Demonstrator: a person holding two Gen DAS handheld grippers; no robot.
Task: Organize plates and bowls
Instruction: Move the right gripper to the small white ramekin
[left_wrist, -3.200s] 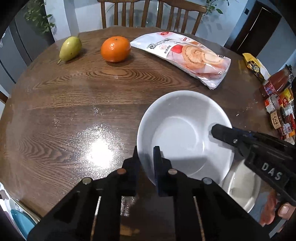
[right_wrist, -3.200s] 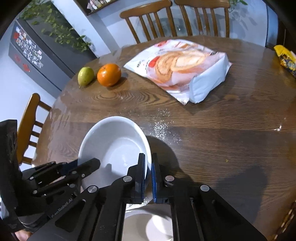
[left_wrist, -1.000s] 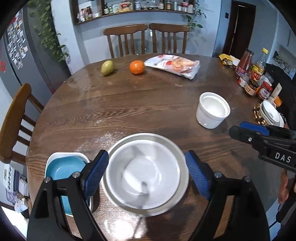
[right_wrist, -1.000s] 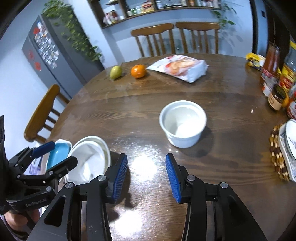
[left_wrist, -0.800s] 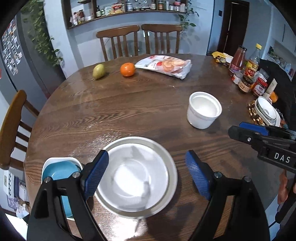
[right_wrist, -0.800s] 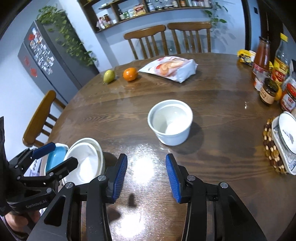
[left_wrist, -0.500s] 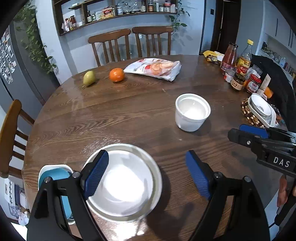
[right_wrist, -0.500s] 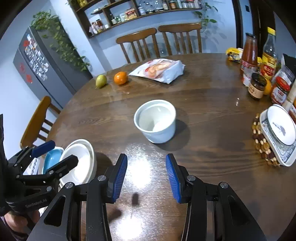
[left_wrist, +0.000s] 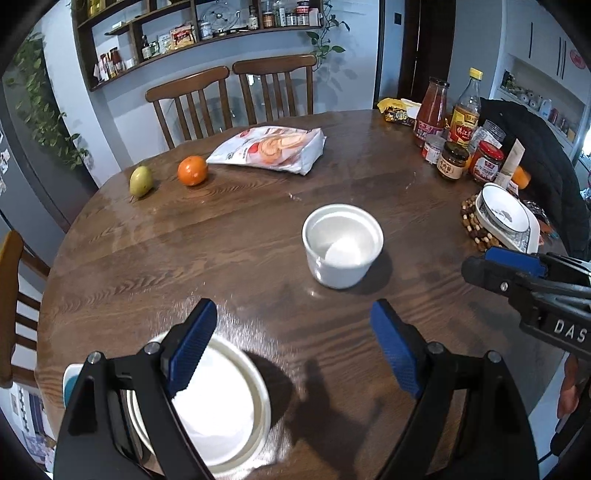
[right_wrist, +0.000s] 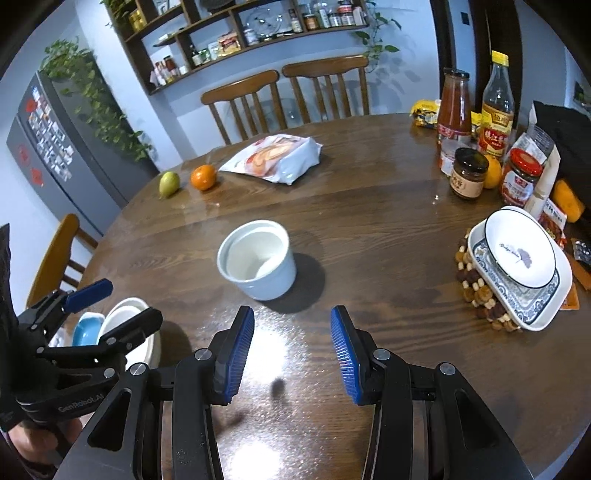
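A deep white bowl (left_wrist: 342, 245) stands alone mid-table; it also shows in the right wrist view (right_wrist: 258, 258). A wide white bowl sits on a white plate (left_wrist: 221, 413) at the near left edge, beside a blue bowl in a white dish (right_wrist: 86, 328). A white bowl rests in a blue-patterned dish (right_wrist: 517, 266) on a beaded trivet at the right. My left gripper (left_wrist: 291, 343) is open and empty above the stacked bowl. My right gripper (right_wrist: 291, 350) is open and empty, just short of the deep bowl.
A pear (left_wrist: 140, 180), an orange (left_wrist: 192, 170) and a snack bag (left_wrist: 269, 147) lie at the far side. Bottles and jars (right_wrist: 480, 147) crowd the right edge. Wooden chairs (left_wrist: 229, 99) stand behind the round table.
Both grippers let go of the wide white bowl, opened and pulled back and up. The bowl now rests on the plate at the near left, and the deep bowl has come into view.
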